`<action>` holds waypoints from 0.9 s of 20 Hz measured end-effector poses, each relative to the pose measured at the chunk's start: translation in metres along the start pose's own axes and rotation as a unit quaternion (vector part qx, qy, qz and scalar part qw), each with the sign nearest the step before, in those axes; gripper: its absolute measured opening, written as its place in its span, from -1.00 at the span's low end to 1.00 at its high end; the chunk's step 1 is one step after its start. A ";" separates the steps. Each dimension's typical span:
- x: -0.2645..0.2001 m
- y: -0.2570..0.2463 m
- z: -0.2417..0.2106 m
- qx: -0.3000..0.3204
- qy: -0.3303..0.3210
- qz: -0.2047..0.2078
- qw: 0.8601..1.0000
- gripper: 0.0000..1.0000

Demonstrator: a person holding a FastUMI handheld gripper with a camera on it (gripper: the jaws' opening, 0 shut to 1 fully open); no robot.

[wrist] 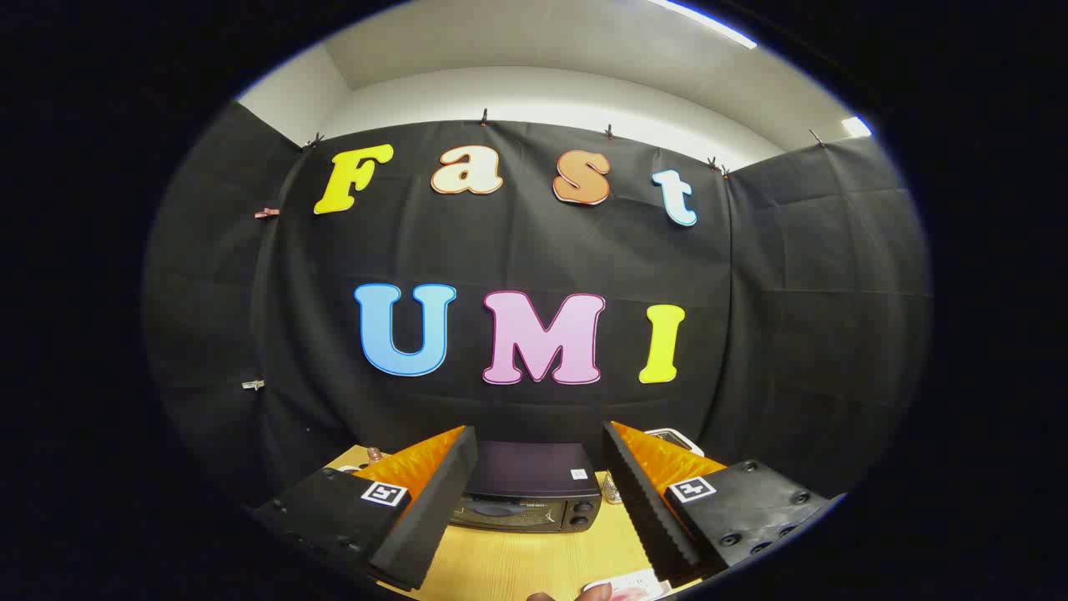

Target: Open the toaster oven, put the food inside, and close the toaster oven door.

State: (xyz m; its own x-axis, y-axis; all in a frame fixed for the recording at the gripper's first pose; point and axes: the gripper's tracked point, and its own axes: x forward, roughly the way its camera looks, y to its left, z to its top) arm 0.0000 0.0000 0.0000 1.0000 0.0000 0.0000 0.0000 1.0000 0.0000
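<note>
The toaster oven (531,492) sits on the yellow wooden counter (534,559), well ahead of the gripper (541,446) and framed between its two fingers. It is a small dark box with a flat matte top carrying a small pale sticker near its right rear corner. Its front shows a glass door, shut flush against the body, and two round knobs stacked at the right end of the face. The jaws stand spread wide and released, holding nothing, with the whole oven showing in the gap between them. Bare counter lies between the fingers and the oven's front. Behind the oven the black cloth wall hangs close. A white-rimmed object (677,437) peeks out beyond the right finger, and a small brownish item (375,455) stands near the counter's far left edge. At the near edge, a fingertip (597,591) and a pale pink packet (626,586) show just below the right finger.
</note>
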 end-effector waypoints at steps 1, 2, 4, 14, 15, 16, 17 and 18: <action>0.000 0.001 -0.001 0.001 0.002 0.000 1.000 0.95; 0.001 0.001 -0.002 0.003 0.003 0.001 1.000 0.95; 0.002 0.002 -0.004 0.006 0.006 0.002 1.000 0.95; 0.006 0.005 -0.007 0.002 0.006 -0.001 1.000 0.95; 0.007 0.005 -0.008 0.002 0.007 -0.002 1.000 0.95; 0.008 0.005 -0.009 0.003 0.008 -0.003 1.000 0.95; 0.008 0.006 -0.008 0.004 0.009 -0.004 1.000 0.95; 0.009 0.006 -0.009 0.005 0.010 -0.004 1.000 0.95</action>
State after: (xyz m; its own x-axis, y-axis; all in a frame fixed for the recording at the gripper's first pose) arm 0.0087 0.0062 -0.0094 0.9998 -0.0072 -0.0208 0.0074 0.9999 0.0105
